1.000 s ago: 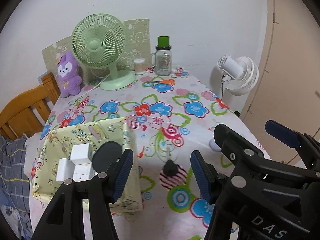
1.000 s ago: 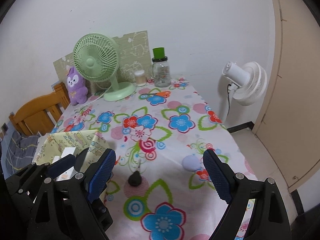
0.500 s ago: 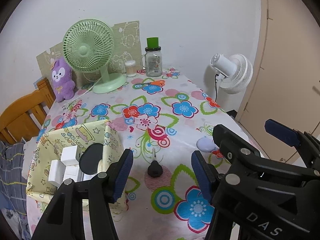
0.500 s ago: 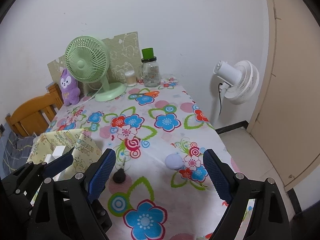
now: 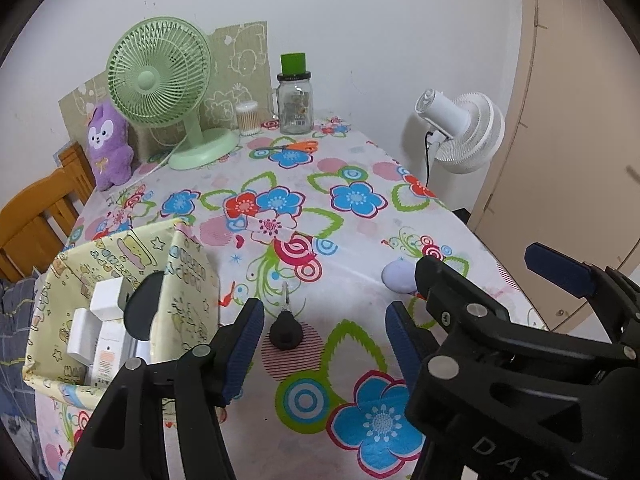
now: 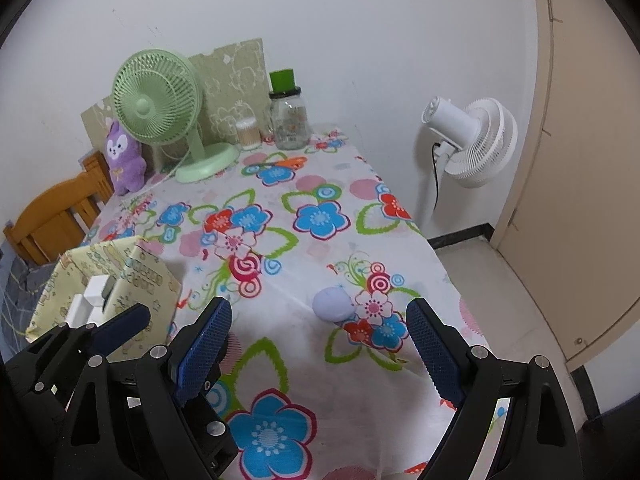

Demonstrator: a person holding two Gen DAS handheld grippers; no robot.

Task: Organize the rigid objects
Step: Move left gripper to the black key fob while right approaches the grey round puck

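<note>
A black key [image 5: 285,330] lies on the floral tablecloth, just ahead of my open, empty left gripper [image 5: 324,340]. A pale lilac rounded object [image 5: 397,277] lies to its right; in the right wrist view it [image 6: 334,305] sits just ahead of my open, empty right gripper [image 6: 318,342]. A yellow patterned box [image 5: 120,280] at the left holds white chargers [image 5: 105,297] and a black disc [image 5: 142,310]; the box also shows in the right wrist view [image 6: 100,276].
At the table's back stand a green fan [image 5: 160,76], a purple plush [image 5: 108,146], a glass jar with a green lid [image 5: 295,98], a cotton-swab tub [image 5: 247,119] and orange scissors [image 5: 296,146]. A white floor fan [image 6: 468,140] stands right; a wooden chair [image 6: 56,216] left.
Both grippers have pulled back from the table, so the key, the lilac object and the box sit farther ahead. Both stay open and empty.
</note>
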